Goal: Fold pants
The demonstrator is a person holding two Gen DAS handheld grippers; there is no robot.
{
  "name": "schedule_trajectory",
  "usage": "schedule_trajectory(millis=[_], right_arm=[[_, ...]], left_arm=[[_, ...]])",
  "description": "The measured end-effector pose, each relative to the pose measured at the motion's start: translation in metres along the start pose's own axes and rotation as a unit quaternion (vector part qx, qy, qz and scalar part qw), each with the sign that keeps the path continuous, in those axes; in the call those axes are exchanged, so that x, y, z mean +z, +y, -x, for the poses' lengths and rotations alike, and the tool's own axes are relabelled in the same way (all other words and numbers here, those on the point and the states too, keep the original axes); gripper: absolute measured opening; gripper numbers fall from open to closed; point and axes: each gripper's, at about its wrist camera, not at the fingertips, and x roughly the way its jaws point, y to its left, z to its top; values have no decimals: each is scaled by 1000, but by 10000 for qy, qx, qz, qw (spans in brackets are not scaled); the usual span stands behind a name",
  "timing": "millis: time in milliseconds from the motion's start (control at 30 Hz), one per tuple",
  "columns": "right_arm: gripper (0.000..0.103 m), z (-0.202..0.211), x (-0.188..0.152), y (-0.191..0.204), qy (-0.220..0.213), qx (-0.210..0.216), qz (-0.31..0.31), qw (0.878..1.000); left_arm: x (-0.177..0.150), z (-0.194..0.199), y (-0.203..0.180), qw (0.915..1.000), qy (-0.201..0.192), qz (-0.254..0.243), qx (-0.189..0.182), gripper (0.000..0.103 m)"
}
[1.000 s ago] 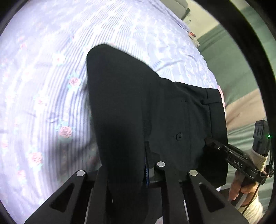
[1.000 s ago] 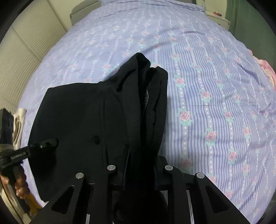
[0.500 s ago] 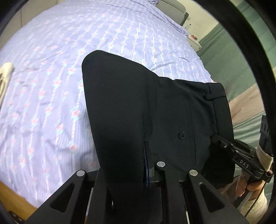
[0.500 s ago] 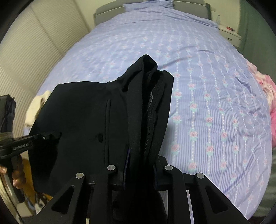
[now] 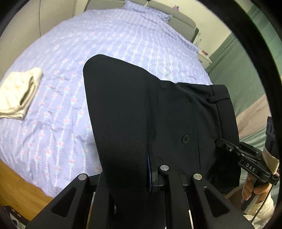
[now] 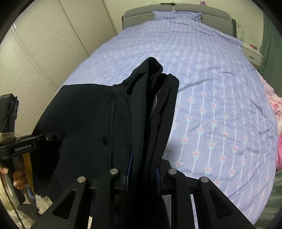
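Observation:
Black pants [image 5: 141,114] hang stretched between my two grippers above the bed, back-pocket button facing the left wrist camera. My left gripper [image 5: 126,176] is shut on one edge of the cloth, whose folded leg part drapes away over the sheet. In the same view my right gripper [image 5: 227,144] pinches the waistband end at the right, with a hand on its handle. In the right wrist view my right gripper [image 6: 143,169] is shut on the bunched waistband of the pants [image 6: 88,114]. My left gripper [image 6: 58,136] clamps the far left edge there.
The bed [image 6: 211,79] has a lilac sheet with rose stripes, a pillow and a grey headboard [image 6: 137,14]. A folded cream garment [image 5: 19,93] lies on its left side. A pink cloth [image 6: 276,123] and a white nightstand [image 6: 252,52] are at the right. The wooden bed edge [image 5: 17,185] is below.
Both grippers have risen with the pants still held, so the bed looks farther away. The cream garment, the headboard and the bed's wooden edge have come into view.

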Motion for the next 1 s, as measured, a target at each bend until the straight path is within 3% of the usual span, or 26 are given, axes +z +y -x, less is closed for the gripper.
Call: schedule_trajectory(millis=[167, 467, 633, 733, 1000], right_arm=[[22, 0, 12, 24, -176, 44, 133, 9997], [22, -14, 38, 109, -346, 16, 285, 9990], [22, -40, 54, 163, -459, -66, 78, 9989], [22, -55, 61, 203, -466, -107, 63, 9988], [22, -101, 76, 316, -210, -12, 301, 9993]], left_arm=[[4, 13, 1, 9997, -211, -60, 62, 14], [15, 38, 62, 9989, -431, -177, 66, 14], [31, 59, 124, 9987, -394, -298, -100, 14], [41, 65, 163, 9980, -391, -504, -16, 14], [47, 78, 260, 9992, -282, -257, 150, 14]])
